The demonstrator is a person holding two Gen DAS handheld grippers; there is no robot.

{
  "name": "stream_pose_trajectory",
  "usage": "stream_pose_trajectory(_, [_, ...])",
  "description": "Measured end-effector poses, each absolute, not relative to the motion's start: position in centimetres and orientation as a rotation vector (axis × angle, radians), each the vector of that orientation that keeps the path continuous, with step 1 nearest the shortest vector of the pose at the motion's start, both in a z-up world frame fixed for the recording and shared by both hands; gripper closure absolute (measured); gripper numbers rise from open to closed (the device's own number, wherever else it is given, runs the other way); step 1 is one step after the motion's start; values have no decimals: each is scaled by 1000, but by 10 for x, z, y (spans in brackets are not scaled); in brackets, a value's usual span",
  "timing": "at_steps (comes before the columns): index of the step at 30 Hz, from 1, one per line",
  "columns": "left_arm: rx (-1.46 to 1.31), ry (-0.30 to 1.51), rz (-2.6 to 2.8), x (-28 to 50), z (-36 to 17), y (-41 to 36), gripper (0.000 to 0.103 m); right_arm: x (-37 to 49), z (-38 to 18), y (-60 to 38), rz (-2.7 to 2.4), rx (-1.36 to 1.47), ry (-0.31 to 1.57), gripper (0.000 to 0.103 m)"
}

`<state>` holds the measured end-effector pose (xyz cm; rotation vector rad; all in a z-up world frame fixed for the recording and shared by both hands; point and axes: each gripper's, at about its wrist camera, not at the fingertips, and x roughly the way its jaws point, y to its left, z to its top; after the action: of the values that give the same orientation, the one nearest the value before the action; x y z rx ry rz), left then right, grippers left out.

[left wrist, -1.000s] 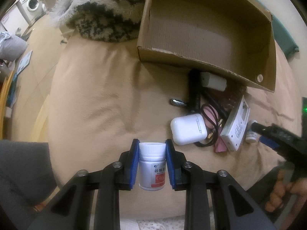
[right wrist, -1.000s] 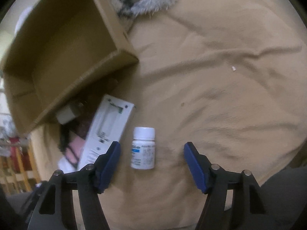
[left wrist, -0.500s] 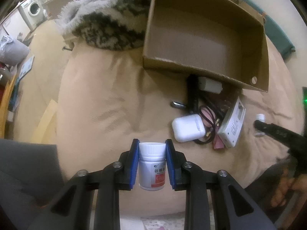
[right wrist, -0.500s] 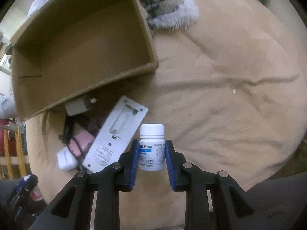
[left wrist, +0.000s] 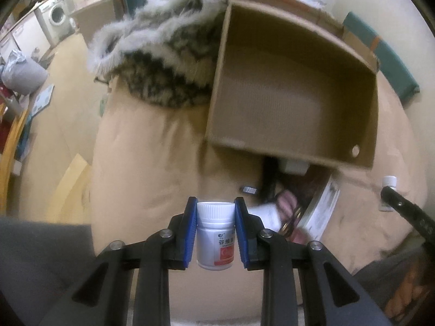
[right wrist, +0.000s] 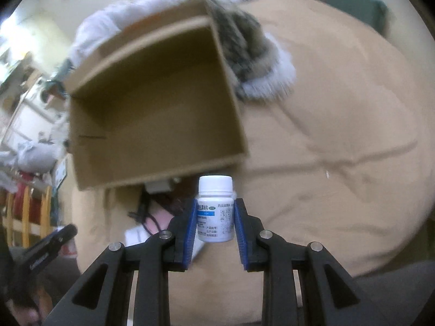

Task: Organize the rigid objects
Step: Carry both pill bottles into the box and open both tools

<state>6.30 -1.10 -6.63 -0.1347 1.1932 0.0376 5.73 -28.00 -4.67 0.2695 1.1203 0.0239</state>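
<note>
- Left hand-held gripper [left wrist: 215,233]: blue pads clamped on the sides of a white bottle [left wrist: 215,240], held upright and clear of the bed [left wrist: 152,168]. The bottle has a ribbed white cap and a red band on its label.
- Right hand-held gripper [right wrist: 215,231]: blue pads closed on a second bottle [right wrist: 215,212], also upright and lifted. Its label carries a blue stripe, and the cap rises above the pad tips.
- In the left wrist view the second bottle [left wrist: 388,193] shows small at the far right, with the black tip of the right gripper in front of it.
- Box [left wrist: 293,100]: open brown cardboard, resting on the tan bed cover ahead of both grippers. Its inside shows only bare cardboard. Both bottles are outside it, on the near side of its front wall.
- Clutter [left wrist: 293,206]: a heap lies on the bed against the front wall of the box. It holds a flat white remote [left wrist: 323,209], a pink item, dark cords and a small white block just under the box edge. Blur smears the heap, so the white rounded shape in it is possibly a case.
- Fur throw [left wrist: 163,62]: a grey and cream fluffy fabric lies beside the far left corner of the box, touching its wall.
- Room edge: a washer [left wrist: 55,16] stands far left in the background.
</note>
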Motion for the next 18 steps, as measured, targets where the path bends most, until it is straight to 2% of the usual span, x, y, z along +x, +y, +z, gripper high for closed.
stream_pose_trajectory(9, [-70, 1097, 77, 102, -21, -23, 79, 92, -19, -278, 186, 298, 1029, 75])
stream_pose_trajectory(18, [-51, 1081, 28, 152, -27, -34, 79, 145, -16, -254, 238, 235, 1014, 75])
